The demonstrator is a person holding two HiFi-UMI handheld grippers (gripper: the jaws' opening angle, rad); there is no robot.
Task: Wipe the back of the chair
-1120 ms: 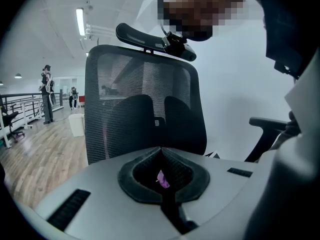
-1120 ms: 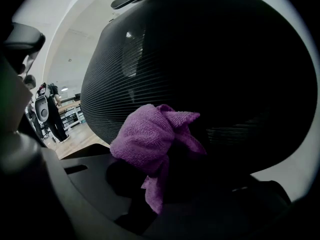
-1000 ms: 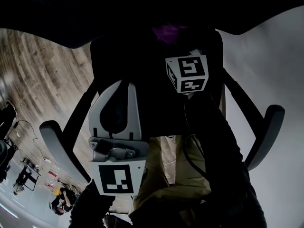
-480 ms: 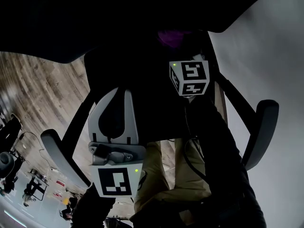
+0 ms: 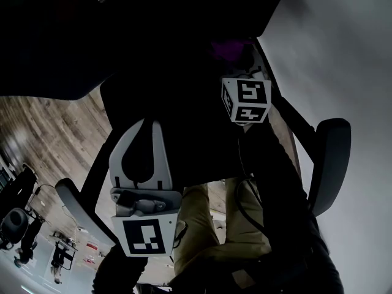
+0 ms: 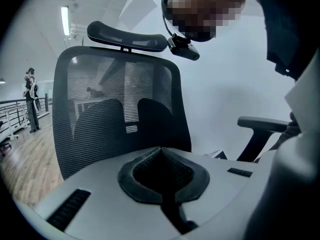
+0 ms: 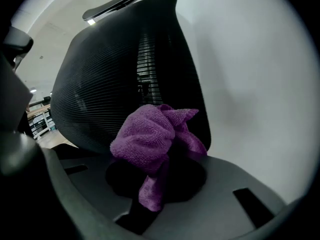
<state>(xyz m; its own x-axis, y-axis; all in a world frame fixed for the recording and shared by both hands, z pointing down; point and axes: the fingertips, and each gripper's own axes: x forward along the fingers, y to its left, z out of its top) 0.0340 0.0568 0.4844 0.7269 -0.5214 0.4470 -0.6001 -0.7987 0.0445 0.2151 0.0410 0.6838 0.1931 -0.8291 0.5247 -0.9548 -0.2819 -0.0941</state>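
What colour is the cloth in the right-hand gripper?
Purple. The cloth shows best in the right gripper view.

A wood floor (image 5: 55,133) fills the head view's left side, with a plain white wall (image 5: 343,54) on the right. Dark gear (image 5: 15,225), too small to tell, stands on a grey strip at the lower left. In the left gripper view, 1 person (image 6: 32,99) stands far off beside a railing (image 6: 12,116), under 1 ceiling light strip (image 6: 65,20). The right gripper view shows blurred shelving (image 7: 39,118) at its left edge.
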